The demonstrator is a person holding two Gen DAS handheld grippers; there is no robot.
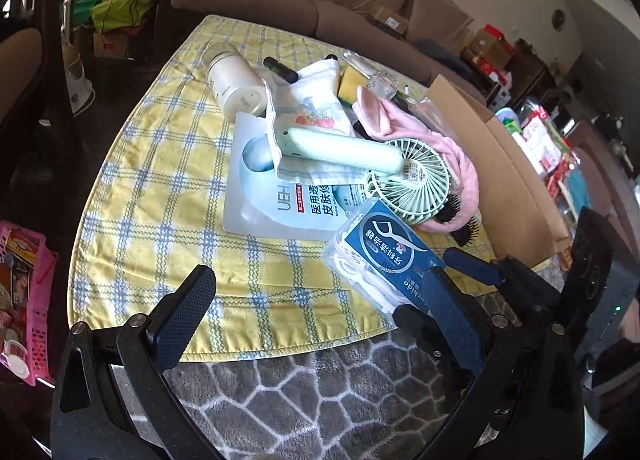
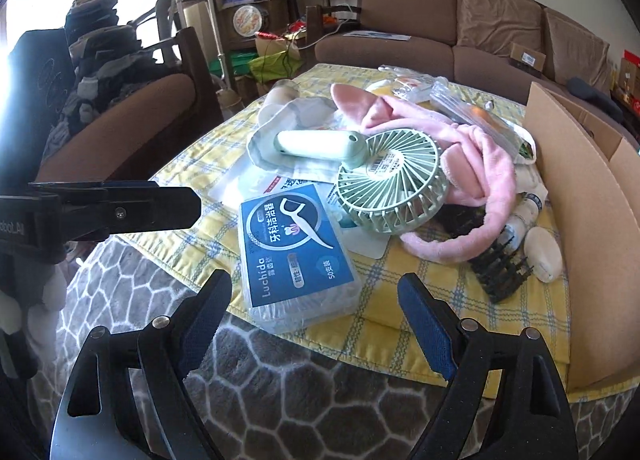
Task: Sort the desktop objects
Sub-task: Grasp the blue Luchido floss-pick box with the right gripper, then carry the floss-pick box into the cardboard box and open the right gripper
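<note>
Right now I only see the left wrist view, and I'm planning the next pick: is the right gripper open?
Observer: Yes, the right gripper is open, and the floss box lies just ahead of its fingers.
Operator: Is anything hidden behind the pink headband?
Observer: A small white bottle lies between the pink headband and the cardboard box.
Operator: Anything else there?
Observer: A white oval object sits beside the black brush, close to the box wall.
</note>
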